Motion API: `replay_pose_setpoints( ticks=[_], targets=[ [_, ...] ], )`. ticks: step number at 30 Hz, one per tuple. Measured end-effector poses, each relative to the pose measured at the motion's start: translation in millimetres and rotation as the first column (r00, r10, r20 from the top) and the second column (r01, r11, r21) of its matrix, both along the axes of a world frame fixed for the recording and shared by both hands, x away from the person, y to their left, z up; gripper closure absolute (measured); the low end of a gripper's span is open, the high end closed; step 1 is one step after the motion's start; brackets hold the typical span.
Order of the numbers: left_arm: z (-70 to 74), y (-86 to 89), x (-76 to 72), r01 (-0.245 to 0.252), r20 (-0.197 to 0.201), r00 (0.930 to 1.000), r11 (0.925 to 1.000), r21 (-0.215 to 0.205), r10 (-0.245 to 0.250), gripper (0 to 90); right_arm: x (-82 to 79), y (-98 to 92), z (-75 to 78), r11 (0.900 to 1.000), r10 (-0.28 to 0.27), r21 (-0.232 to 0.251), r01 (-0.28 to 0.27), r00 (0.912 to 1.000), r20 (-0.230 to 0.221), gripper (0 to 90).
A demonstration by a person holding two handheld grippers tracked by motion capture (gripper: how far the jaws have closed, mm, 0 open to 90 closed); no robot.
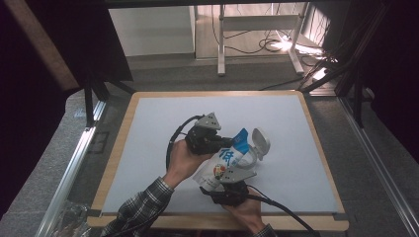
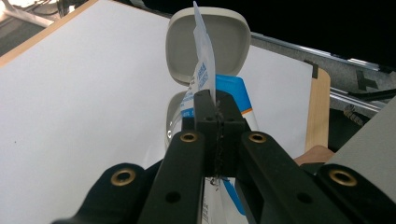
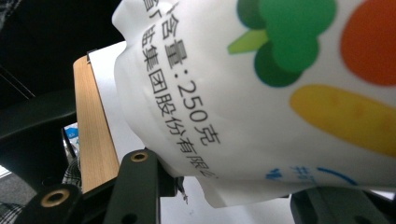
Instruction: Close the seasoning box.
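Bag (image 1: 225, 165), white and blue with printed vegetables, is held off the white mat (image 1: 163, 123) between 2 grippers, slightly right of mat centre toward the near edge. Left gripper (image 1: 228, 142) comes in from 9 o'clock, jaws clenched flat on the bag's thin upper seam (image 2: 204, 65). Right gripper (image 1: 223, 190) comes from 6 o'clock, jaws partly spread and grasping the bag's fat lower end (image 3: 261, 93). Grey container (image 1: 249, 157) with hinged lid (image 1: 261, 140) flipped up sits just beside the bag at 3 o'clock, close enough to block any swing that way; touching or not, cannot tell. Open mat from 9 through 12 o'clock, also a strip at 3 beyond the container. Wooden table rim (image 1: 118, 143) frames the mat; near edge sits close behind the right gripper at 6. Metal rail (image 1: 74, 163) outside at 9, desk legs (image 1: 221, 44) beyond 12.
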State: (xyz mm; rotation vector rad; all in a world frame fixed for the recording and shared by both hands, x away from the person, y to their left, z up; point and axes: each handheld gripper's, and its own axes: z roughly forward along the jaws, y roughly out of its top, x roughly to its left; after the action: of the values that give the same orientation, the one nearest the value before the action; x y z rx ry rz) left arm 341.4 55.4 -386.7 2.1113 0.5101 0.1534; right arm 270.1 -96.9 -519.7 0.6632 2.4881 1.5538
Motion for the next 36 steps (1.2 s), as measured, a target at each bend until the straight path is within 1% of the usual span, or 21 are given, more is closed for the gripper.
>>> replay_pose_setpoints(
  ticks=[4, 9, 15, 17, 18, 31, 36],
  targets=[
    [-0.5, -1.1, 2.6, 0.000, -0.001, 1.0000, 1.0000, 0.008, 0.000, 90.0, 0.6, 0.2, 0.7, 1.000, 0.008, 0.007, -0.008, 1.0000, 0.000, 57.9],
    [-2.0, -2.4, 5.3, -0.002, -0.008, 1.0000, 1.0000, 0.006, 0.002, 90.0, 0.7, 0.2, 1.5, 1.000, 0.014, 0.012, -0.014, 0.9999, 0.000, 58.1],
    [-3.8, -5.3, 8.4, -0.004, -0.017, 0.9998, 1.0000, 0.003, 0.004, 90.0, 0.7, 0.0, 2.1, 1.000, 0.019, 0.017, -0.019, 0.9998, -0.011, 58.3],
    [-3.6, -5.7, 9.3, 0.001, -0.015, 0.9999, 0.9999, 0.010, -0.001, 90.0, 0.9, -0.3, 2.5, 1.000, 0.020, 0.019, -0.020, 0.9997, -0.012, 58.3],
    [-3.8, -7.0, 9.5, -0.002, -0.018, 0.9998, 1.0000, 0.004, 0.002, 90.0, 1.0, -0.4, 2.7, 1.000, 0.021, 0.020, -0.021, 0.9997, -0.012, 58.4],
    [-4.1, -11.3, 13.7, 0.004, -0.026, 0.9997, 0.9999, 0.009, -0.004, 89.9, 1.3, -1.6, 5.6, 0.999, 0.025, 0.040, -0.025, 0.9996, -0.015, 58.7],
    [-4.3, -12.7, 15.2, 0.006, -0.029, 0.9996, 1.0000, 0.005, -0.006, 89.9, 1.6, -2.1, 6.9, 0.999, 0.028, 0.044, -0.028, 0.9995, -0.013, 58.8]
  ],
)
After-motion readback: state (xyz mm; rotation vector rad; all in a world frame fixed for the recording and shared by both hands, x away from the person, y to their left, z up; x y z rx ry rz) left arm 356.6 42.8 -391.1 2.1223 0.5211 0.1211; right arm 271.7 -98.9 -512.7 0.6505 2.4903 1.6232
